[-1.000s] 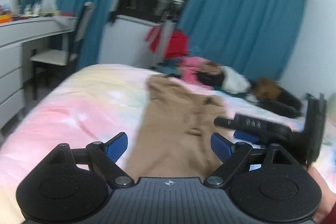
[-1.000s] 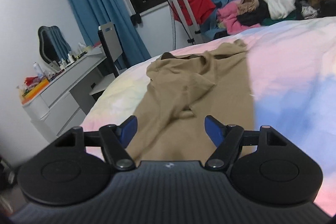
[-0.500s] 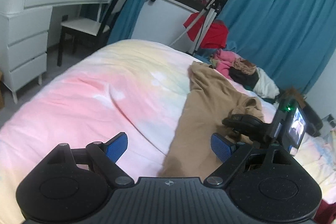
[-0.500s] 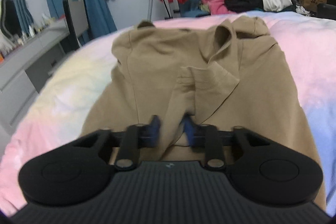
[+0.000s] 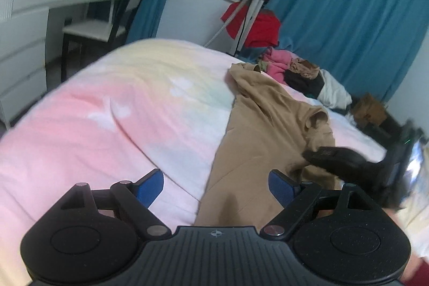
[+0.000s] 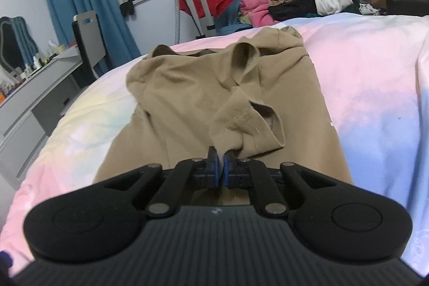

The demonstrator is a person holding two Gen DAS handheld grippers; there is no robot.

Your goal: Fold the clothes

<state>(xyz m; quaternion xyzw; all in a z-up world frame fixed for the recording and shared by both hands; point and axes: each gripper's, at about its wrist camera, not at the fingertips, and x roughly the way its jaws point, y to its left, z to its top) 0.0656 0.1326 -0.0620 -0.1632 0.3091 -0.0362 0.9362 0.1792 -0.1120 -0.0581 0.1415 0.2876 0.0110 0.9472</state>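
Pinching tan shirt point(image 6: 241, 109) sleeve, right tool point(image 6: 219, 165); left tool point(image 5: 215, 184) spread.

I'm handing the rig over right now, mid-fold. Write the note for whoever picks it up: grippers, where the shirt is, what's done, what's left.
Right gripper: shut on a fold of the tan shirt, at the sleeve lying across its middle.
Left gripper: open, holding nothing, over the shirt's near left edge.
Shirt: lying lengthwise on the pastel bedspread, rumpled at the far end, one sleeve already flopped inward.
Done: sleeve gripped only; no neat fold visible.
Left: lay that sleeve flat, fold the other side, then fold lengthwise. The clothes pile at the far edge looks untouched.
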